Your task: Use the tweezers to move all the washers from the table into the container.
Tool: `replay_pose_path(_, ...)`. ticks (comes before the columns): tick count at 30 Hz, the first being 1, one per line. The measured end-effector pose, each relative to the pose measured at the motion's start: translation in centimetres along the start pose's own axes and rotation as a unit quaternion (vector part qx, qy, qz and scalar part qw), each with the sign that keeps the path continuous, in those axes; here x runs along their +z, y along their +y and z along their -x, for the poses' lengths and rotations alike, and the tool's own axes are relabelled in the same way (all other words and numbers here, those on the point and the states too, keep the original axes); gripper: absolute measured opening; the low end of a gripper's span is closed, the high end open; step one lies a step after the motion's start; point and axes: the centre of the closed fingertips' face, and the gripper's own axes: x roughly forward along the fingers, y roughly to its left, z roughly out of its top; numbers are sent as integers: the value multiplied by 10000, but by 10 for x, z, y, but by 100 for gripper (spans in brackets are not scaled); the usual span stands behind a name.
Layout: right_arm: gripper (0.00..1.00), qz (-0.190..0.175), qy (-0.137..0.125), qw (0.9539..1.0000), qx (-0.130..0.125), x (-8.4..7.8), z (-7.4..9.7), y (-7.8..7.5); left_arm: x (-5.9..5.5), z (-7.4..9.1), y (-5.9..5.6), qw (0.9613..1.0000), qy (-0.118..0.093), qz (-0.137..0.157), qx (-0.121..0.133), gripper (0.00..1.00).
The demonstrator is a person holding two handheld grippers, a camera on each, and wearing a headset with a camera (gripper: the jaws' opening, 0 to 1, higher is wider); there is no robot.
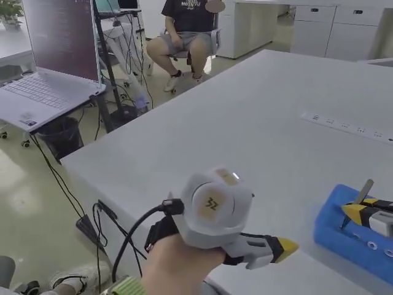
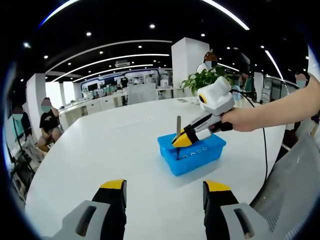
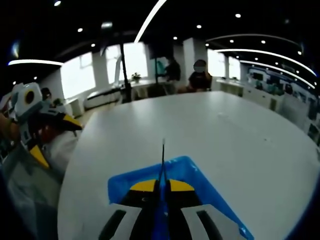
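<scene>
You hold two tongs, the left tongs point(image 2: 165, 185) and the right tongs point(image 3: 162, 186). You also have one pair of tweezers point(image 2: 178, 127), one blue container point(image 2: 172, 167), about four washers point(image 2: 192, 154) and one laptop point(image 1: 43, 92).

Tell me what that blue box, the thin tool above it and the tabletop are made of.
The box looks like matte blue plastic: even colour, rounded edges; rubber is possible. The tweezers look like bare metal: thin, grey, slightly shiny. The tabletop looks like smooth white laminate with a faint sheen; its core is hidden.
</scene>
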Motion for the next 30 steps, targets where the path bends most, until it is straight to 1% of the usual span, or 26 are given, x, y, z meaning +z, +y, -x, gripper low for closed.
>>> replay_pose_path(5, 4, 107, -12, 9999, 59, 1, 2, 5, -1, 0, -3, 10000, 13, 0, -70, 59)
replay_pose_path(6, 4, 300, -59, 9995, 64, 5, 3, 6, -2, -1, -4, 9999, 26, -25, -100, 59)
replay_pose_path(9, 4, 478, -89, 9988, 102, 13, 10, 10, -1, -1, -8, 9998, 43, -79, -177, 58)
replay_pose_path(11, 4, 708, -134, 9974, 68, 20, 16, 11, -2, -1, -10, 9997, 61, -85, -232, 57)
replay_pose_path(13, 4, 823, -206, 9964, 89, 24, 23, 14, -1, -1, -12, 9996, 59, -125, -251, 54)
replay_pose_path(16, 4, 834, -320, 9959, 143, 30, 37, 20, 1, 0, -15, 9993, 33, -224, -287, 49)
replay_pose_path(18, 4, 889, -350, 9953, 132, 30, 42, 19, 0, 0, -15, 9992, 39, -262, -313, 46)
replay_pose_path(20, 4, 936, -382, 9948, 116, 31, 53, 27, 0, 0, -17, 9990, 48, -236, -383, 44)
replay_pose_path(22, 4, 941, -418, 9946, 111, 26, 58, 29, 0, 1, -22, 9985, 70, -97, -534, 42)
replay_pose_path(24, 4, 905, -483, 9947, 97, 27, 68, 33, 1, 1, -23, 9983, 71, -82, -567, 37)
replay_pose_path(26, 4, 891, -494, 9948, 69, 26, 78, 40, 1, 2, -27, 9978, 75, -51, -649, 35)
replay_pose_path(28, 4, 924, -477, 9946, 33, 23, 86, 46, 0, 2, -31, 9972, 117, -89, -737, 34)
replay_pose_path(30, 4, 872, -467, 9951, 38, 19, 93, 53, -1, 1, -35, 9964, 160, -146, -814, 33)
